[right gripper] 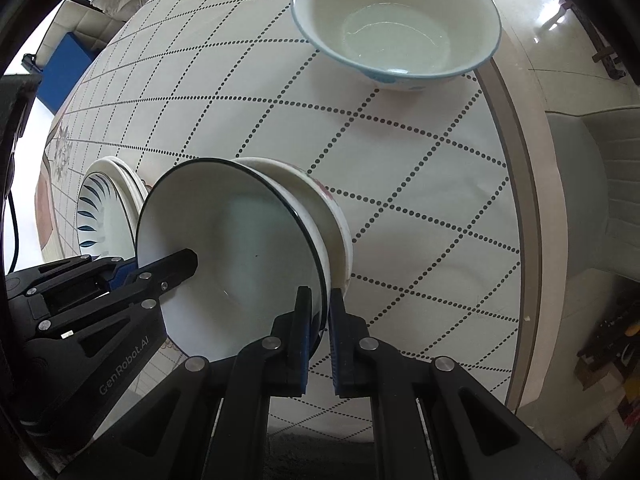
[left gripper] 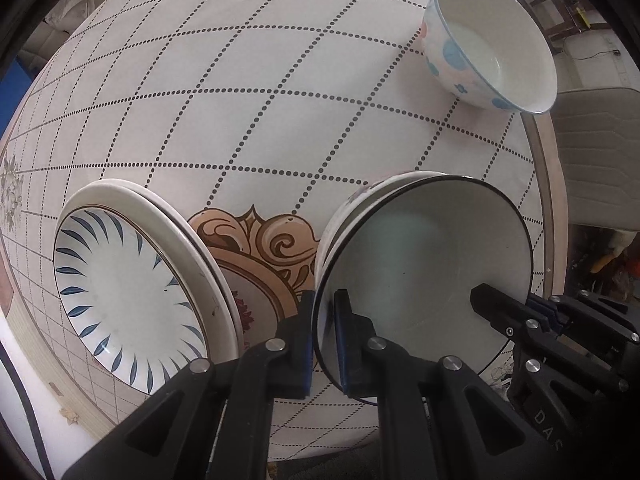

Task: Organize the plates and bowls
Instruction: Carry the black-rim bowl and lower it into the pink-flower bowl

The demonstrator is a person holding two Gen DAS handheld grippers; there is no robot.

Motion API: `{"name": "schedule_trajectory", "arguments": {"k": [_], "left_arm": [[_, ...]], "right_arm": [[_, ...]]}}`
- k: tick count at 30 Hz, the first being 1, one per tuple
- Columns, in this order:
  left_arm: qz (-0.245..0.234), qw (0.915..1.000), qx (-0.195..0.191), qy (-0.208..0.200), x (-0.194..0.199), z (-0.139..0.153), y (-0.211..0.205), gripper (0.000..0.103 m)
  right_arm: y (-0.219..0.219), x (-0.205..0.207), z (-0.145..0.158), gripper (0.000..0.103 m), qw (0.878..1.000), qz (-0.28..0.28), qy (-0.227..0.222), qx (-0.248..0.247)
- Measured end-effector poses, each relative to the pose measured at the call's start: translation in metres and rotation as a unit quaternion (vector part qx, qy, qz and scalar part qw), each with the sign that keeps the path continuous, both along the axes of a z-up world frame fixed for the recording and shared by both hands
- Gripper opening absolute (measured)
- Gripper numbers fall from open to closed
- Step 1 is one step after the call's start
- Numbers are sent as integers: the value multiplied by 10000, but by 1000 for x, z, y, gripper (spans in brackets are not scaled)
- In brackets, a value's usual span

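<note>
**Both grippers clamped on the black-rimmed bowl, over the stack**

Around you on the tabletop [left gripper: 280, 92], with its dotted-grid cloth, there is a flower-patterned bowl [left gripper: 490, 44] standing alone towards the far edge, well apart from the rest. To your left lies a plate with blue leaf strokes [left gripper: 120, 292], resting on a plain white plate beneath it. A pale chair seat [left gripper: 600, 152] shows beyond the table edge on the right.

Your left hand-held gripper [left gripper: 324, 340] is nearly closed, pinching the near-left rim of the black-rimmed bowl [left gripper: 432, 264], one finger inside the bowl and one outside. Your right hand-held gripper [right gripper: 325, 340] is likewise nearly closed on the opposite rim of the same bowl, again with a finger either side of the wall. Both point steeply downward.

The black-rimmed bowl sits in or just above a white bowl with a pinkish pattern [right gripper: 328, 208], whose rim shows behind it; you cannot tell whether the two are touching. That stack is just beside the plates, with a brown scroll ornament [left gripper: 256, 240] on the cloth between them.
</note>
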State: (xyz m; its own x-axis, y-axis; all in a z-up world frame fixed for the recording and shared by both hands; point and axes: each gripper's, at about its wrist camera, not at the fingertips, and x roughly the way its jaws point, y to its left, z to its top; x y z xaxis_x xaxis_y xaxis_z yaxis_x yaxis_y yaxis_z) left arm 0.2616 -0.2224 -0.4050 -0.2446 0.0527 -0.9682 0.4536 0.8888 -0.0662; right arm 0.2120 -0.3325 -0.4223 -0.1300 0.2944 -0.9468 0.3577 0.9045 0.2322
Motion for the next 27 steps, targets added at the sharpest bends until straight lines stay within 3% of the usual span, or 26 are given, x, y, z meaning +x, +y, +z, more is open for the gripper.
{"name": "schedule_trajectory", "arguments": {"k": [7,17,27], "left_arm": [[110,9999,22,73,6,-10,1,8],[241,9997,-14,85,8,-16,9,10],[246,9997,47,-35,5,-11,6,9]], "right_arm": [[-2,5,-3,9,9998,108,157,-3],[-16,4,-6,11,9985,-152,175,490],[-14,3,2,7,9994,41,217,262]]}}
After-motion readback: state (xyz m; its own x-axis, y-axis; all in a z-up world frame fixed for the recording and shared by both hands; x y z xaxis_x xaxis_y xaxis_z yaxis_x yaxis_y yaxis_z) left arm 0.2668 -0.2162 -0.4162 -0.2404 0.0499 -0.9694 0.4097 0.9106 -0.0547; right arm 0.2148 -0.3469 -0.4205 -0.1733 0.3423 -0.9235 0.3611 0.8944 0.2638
